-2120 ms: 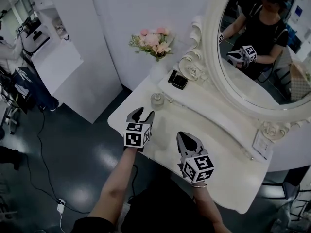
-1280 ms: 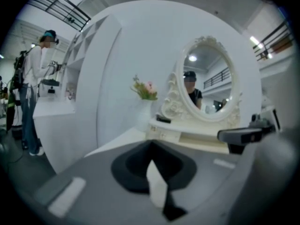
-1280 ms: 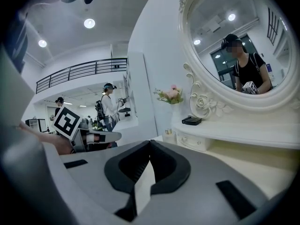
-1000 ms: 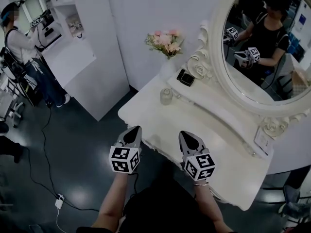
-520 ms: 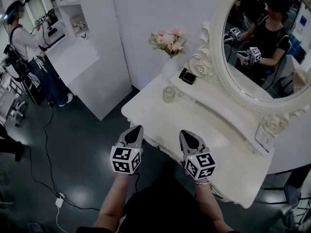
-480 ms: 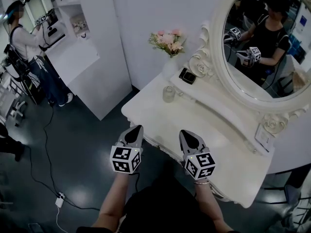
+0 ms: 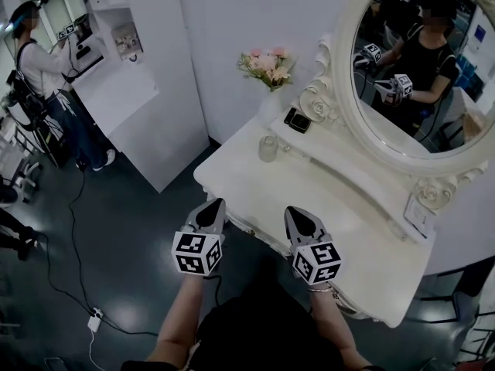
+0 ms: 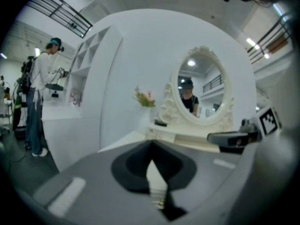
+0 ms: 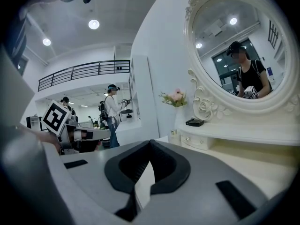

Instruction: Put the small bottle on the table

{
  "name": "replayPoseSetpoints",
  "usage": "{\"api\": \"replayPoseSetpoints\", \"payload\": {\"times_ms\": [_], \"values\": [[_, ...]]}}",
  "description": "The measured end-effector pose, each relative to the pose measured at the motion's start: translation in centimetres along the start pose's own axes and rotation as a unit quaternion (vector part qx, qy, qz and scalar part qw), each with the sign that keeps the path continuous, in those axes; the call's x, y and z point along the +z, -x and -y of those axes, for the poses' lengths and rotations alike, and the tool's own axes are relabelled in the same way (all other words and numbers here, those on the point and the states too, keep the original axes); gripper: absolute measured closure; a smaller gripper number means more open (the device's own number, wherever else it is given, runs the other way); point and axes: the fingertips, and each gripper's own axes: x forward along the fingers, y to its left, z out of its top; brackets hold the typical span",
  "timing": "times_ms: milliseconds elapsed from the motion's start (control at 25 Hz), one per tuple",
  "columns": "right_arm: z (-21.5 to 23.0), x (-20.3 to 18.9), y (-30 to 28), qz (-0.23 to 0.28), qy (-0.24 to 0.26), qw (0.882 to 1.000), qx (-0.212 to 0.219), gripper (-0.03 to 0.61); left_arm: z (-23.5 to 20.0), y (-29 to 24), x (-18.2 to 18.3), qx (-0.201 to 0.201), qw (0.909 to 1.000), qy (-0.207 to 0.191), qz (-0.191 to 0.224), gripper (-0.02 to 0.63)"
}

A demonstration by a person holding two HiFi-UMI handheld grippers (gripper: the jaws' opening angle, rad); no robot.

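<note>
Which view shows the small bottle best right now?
Head view: the small bottle stands clear on the table, seen from above. The right gripper view shows it tiny and far off; the left gripper view, not discernibly.

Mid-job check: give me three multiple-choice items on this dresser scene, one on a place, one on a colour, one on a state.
1. Where is the small bottle?
A) in the left claw
B) on the table, near its left end
C) on the floor

2. What colour are the flowers?
A) blue
B) pink
C) yellow

3. How are the left claw and right claw?
A) both shut, empty
B) both wide open
C) right shut on the bottle

Answers:
1 B, it stands on the white table below the flowers.
2 B, the blooms are pink.
3 A, each gripper view shows jaws together with nothing between.
</note>
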Motion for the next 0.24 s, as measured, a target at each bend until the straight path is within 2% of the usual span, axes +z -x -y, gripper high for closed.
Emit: {"api": "replayPoseSetpoints", "payload": {"times_ms": [240], "values": [[-0.28,-0.13,-0.03,0.002,-0.001,1.0,-0.002,0.574,-0.4,0.29,0.14,-0.001,1.0,0.0,0.003,0.606]]}}
